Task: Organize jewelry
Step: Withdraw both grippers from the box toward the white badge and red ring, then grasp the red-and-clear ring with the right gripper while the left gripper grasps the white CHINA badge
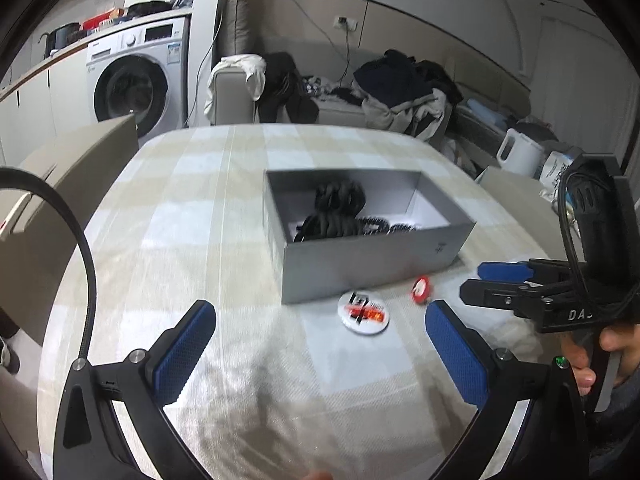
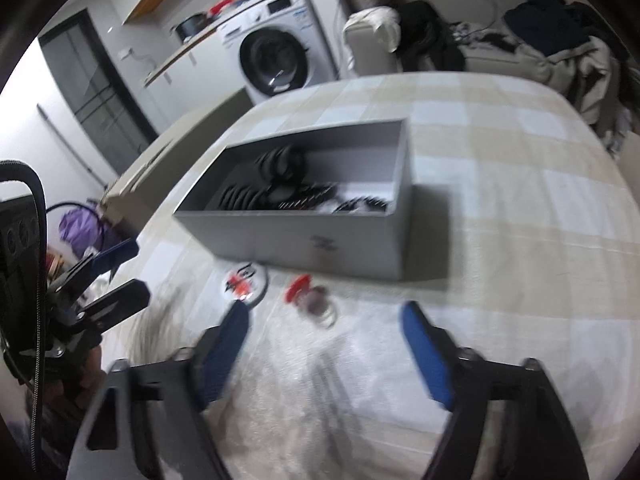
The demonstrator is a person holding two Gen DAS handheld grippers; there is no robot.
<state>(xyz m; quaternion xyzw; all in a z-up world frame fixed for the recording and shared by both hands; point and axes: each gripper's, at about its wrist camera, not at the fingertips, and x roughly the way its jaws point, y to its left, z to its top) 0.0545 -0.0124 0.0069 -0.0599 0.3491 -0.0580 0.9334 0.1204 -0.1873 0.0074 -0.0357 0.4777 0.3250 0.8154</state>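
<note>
Landmark: box point(image 1: 372, 256), grey rigid card, rectangular, open top, matte walls, small logo on its near wall. It sits mid-table on a woven checked cloth point(image 1: 180, 208), beige and white squares with a ribbed texture.

Left of the box: a beige chair back point(image 1: 80, 152). Beyond it, a white front-loading washer point(image 1: 136, 76) under a counter.

Inside the box: black coiled bands point(image 1: 340, 208), ridged and looped, piled toward its left end. Its right end shows bare pale floor.

Just in front of the box, on the cloth: a round white badge point(image 1: 363, 312) with red-black print, flat. Right of it, a small red-and-white piece point(image 1: 420, 290), rounded. In the right wrist view this piece point(image 2: 298, 288) lies beside pale thin rings point(image 2: 326, 314); blur hides their detail.

Behind the box: a grey sofa point(image 1: 340, 108) heaped with dark and pale clothes. Right of the box: a white jug point(image 1: 520, 152).

Your left gripper point(image 1: 320, 344), blue knurled pads on black arms, is spread wide, empty, short of the badge.

Your right gripper point(image 2: 326, 344) is also spread wide, gripping nothing, short of the rings. From the left wrist view it point(image 1: 480, 280) points toward the red piece.
</note>
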